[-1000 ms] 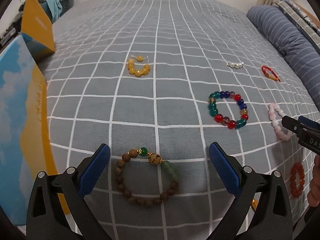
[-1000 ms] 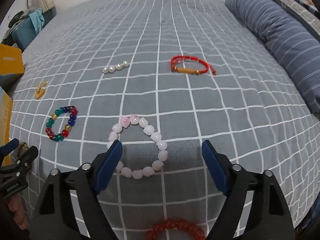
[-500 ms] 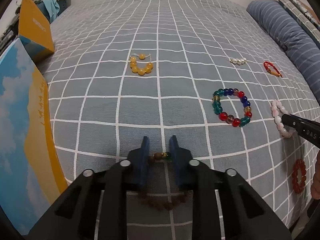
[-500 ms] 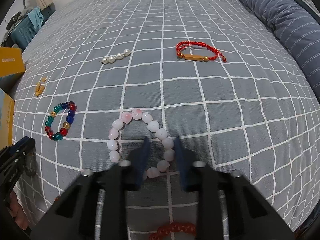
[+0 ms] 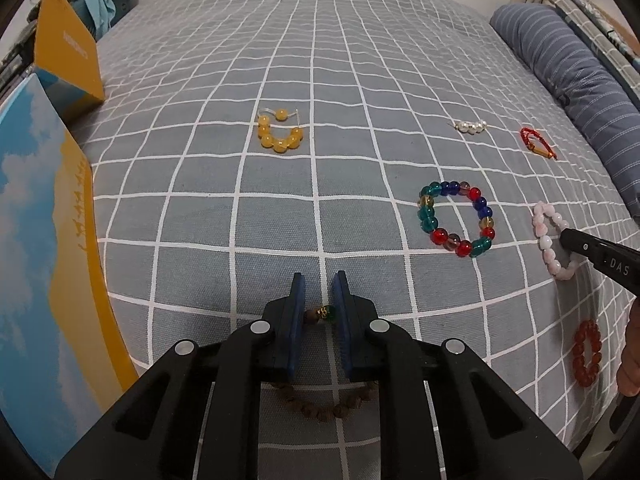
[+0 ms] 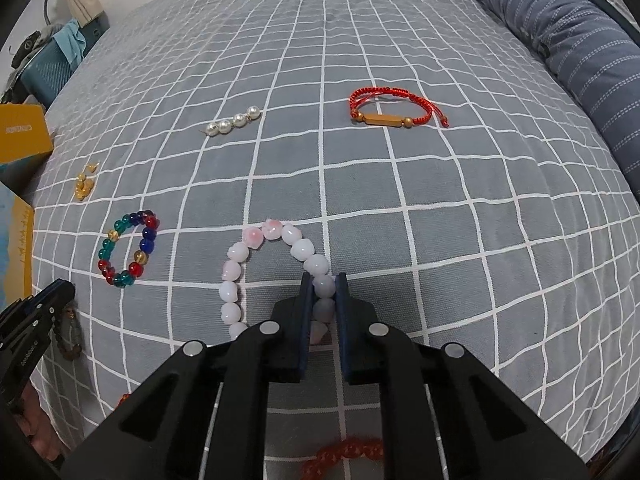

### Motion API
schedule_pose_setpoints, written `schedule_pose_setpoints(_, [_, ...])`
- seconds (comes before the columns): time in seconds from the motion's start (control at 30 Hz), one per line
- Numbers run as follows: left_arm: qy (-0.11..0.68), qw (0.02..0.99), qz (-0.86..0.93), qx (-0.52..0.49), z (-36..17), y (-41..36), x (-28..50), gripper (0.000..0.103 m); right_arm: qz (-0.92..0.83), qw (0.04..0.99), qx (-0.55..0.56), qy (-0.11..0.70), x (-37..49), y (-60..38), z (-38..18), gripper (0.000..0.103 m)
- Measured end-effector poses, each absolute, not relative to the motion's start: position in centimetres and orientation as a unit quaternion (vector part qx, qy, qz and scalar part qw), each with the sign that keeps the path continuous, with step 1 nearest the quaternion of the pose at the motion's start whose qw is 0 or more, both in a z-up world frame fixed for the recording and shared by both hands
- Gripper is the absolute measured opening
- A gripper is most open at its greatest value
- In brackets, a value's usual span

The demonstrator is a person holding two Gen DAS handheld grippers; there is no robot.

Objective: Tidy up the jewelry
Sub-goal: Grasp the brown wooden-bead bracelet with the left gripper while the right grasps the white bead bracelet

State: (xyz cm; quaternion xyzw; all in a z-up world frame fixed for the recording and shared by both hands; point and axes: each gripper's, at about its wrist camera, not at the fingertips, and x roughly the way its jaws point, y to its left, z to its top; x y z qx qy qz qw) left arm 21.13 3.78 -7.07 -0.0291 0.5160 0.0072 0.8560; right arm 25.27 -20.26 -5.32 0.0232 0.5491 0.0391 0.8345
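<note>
My left gripper (image 5: 319, 280) is shut on the brown wooden bead bracelet (image 5: 320, 313), pinching it at its green and gold beads; the rest of the loop lies under the jaws on the grey checked bedspread (image 5: 280, 208). My right gripper (image 6: 323, 280) is shut on the pink bead bracelet (image 6: 256, 240), gripping its right side. The pink bracelet also shows in the left wrist view (image 5: 546, 240) with the right gripper's tip on it.
A multicoloured bead bracelet (image 5: 456, 218), yellow bead bracelet (image 5: 280, 134), pearl string (image 6: 234, 120), red cord bracelet (image 6: 394, 114) and red-orange bead bracelet (image 5: 586, 354) lie on the bed. A yellow-blue box (image 5: 44, 240) stands left; a striped pillow (image 6: 580, 48) lies right.
Both grippers went from wide open to shut, the left on the brown bracelet and the right on the pink bracelet.
</note>
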Motion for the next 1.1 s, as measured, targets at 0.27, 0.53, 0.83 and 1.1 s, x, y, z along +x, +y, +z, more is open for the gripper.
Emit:
schedule_pose_setpoints(0.27, [0.515,0.857,0.002,-0.027,-6.2,3.5,21.1,0.0,0.041,0.842,0.025,0.537,24.7,-20.2,-3.8,0.01])
schedule_pose_setpoints(0.53, [0.503,0.864,0.003,-0.025,-4.6,3.5,20.5,0.0,0.047,0.852,0.023,0.521,24.0,-19.8,-2.2,0.01])
schedule_pose_setpoints(0.83, [0.491,0.871,0.004,-0.024,-2.8,3.7,20.0,0.0,0.056,0.864,0.021,0.501,22.9,-19.2,-0.1,0.01])
schedule_pose_setpoints(1.1, [0.486,0.874,0.002,-0.027,-2.1,3.9,19.5,0.0,0.062,0.87,0.019,0.489,22.0,-18.9,1.2,0.01])
